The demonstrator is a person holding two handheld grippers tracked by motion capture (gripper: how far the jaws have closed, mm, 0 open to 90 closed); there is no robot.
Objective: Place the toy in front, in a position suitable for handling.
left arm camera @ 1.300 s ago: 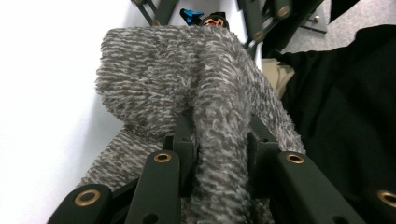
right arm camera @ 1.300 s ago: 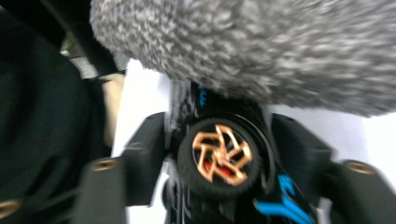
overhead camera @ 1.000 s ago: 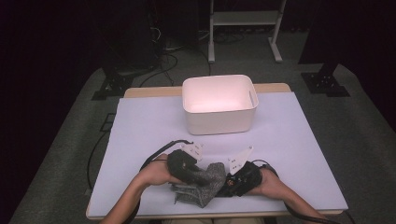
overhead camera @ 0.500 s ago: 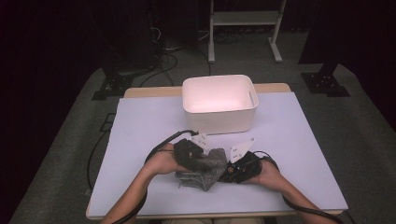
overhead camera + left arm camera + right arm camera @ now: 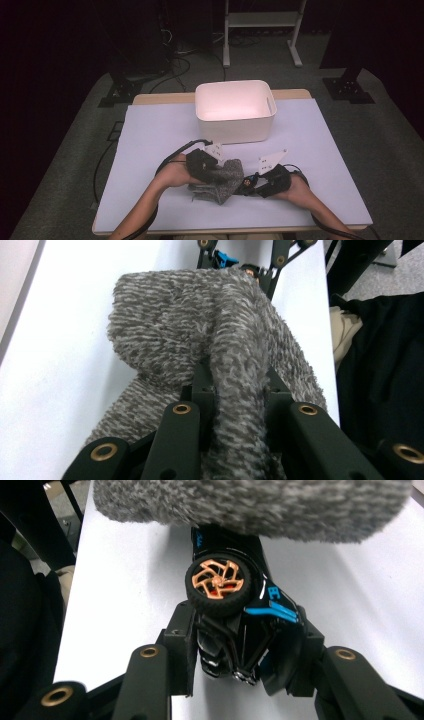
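The left gripper (image 5: 212, 172) pinches a fold of the grey knitted cloth (image 5: 222, 180) tight between its jaws, bunching it up at the near middle of the white table (image 5: 150, 130), while the right gripper (image 5: 252, 186), just to the right, has its jaws clamped on the sides of a black toy car (image 5: 240, 610) with blue trim and a copper wheel. The car's nose points into the cloth's edge, so the step in hand looks like wrapping or tucking the car into the cloth. To do it well, the left grip should stay firm and lift the fold enough to open a pocket, while the right eases the car in level and straight, avoiding snagging the wheel on the loose knit. The white bin (image 5: 235, 111) stands beyond, at the far middle.
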